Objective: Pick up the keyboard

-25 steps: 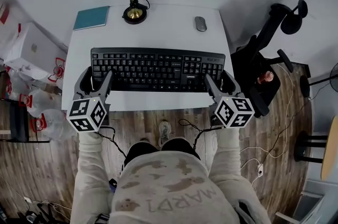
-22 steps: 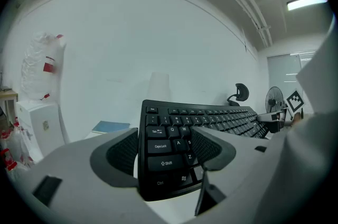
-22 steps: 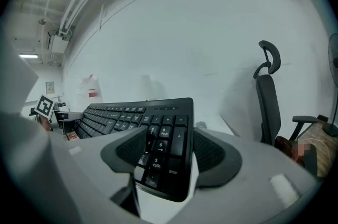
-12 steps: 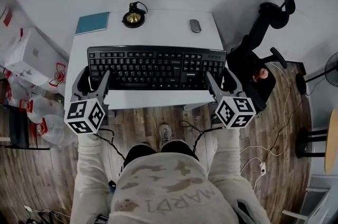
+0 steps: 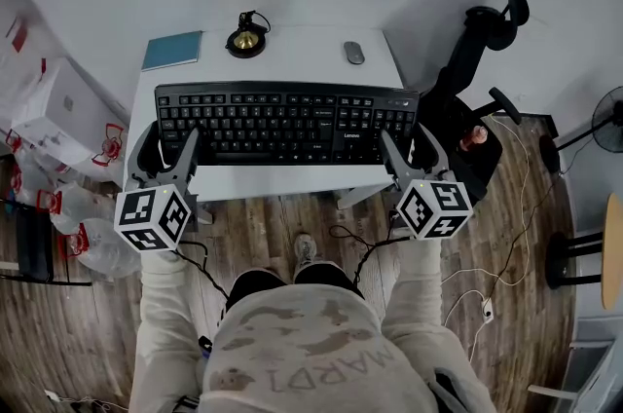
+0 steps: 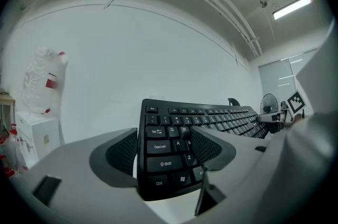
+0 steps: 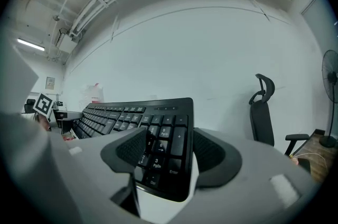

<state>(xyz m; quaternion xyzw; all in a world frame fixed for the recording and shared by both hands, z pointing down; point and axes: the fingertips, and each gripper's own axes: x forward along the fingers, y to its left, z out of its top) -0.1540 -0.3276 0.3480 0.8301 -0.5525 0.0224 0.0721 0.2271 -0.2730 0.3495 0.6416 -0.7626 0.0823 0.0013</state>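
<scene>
As L claw (image 6: 165, 150), R claw (image 7: 170, 153) grip kbd (image 5: 282, 122), mouse (image 5: 354, 53) head-view only

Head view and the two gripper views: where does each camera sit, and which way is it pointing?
Head view: on the person's head, looking steeply down at the keyboard and the white desk; sleeves, torso, left gripper and right gripper show.
Left gripper view: rides the left gripper, looking along its jaws, shut on the keyboard's Shift-key end.
Right gripper view: rides the right gripper, facing its jaws, shut on the number-pad end.
Shared: all three see the keyboard.
</scene>
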